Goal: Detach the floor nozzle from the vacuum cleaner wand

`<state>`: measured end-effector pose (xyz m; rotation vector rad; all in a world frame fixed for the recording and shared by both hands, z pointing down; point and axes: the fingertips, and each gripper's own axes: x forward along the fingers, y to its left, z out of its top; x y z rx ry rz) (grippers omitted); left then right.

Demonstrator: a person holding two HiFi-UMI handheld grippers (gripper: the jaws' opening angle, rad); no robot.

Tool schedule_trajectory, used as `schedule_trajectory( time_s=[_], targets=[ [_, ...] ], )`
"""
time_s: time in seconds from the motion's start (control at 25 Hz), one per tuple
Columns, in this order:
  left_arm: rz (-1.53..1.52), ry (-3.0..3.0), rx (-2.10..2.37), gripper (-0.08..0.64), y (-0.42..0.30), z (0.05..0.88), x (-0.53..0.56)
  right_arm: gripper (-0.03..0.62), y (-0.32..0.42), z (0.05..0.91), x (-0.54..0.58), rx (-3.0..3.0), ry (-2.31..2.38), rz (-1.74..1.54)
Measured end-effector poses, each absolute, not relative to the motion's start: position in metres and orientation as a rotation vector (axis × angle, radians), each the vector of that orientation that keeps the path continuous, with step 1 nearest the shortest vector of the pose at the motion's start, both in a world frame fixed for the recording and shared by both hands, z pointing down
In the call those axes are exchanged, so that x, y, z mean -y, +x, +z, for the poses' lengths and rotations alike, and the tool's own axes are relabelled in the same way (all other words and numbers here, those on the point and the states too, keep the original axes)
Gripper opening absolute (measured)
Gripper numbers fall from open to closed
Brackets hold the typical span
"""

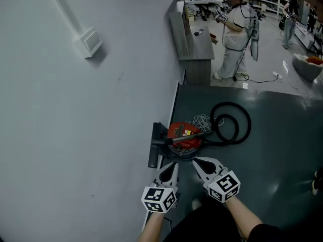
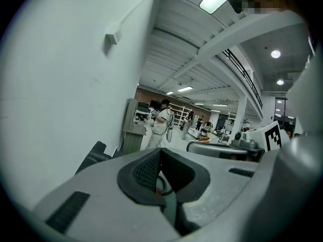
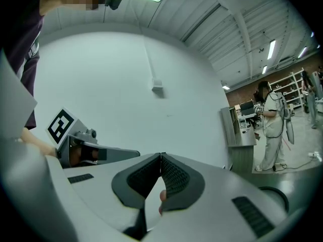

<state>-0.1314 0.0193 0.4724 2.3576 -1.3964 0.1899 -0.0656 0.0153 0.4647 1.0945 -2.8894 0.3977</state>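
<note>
Head view is showing you hovering short of the floor nozzle (image 1: pixel 153 146) lying by the wall (image 1: pixel 75 135), left gripper (image 1: pixel 173 164) and right gripper (image 1: pixel 196 161) pressed together empty, needing spreading to grip nozzle and wand (image 1: pixel 191 136).

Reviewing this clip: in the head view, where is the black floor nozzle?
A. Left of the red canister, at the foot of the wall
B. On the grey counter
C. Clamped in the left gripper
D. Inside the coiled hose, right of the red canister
A: in the head view the floor nozzle lies on the floor left of the red canister, along the base of the wall.
</note>
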Motion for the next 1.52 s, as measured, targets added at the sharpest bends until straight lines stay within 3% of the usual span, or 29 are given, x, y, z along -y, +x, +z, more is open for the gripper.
schedule_trajectory(
  time_s=[1.52],
  targets=[
    [0.293, 2.133, 1.528, 0.005, -0.171, 0.513, 0.155, 0.018, -0.101, 0.522, 0.167, 2.878, 0.779, 0.595]
  ],
)
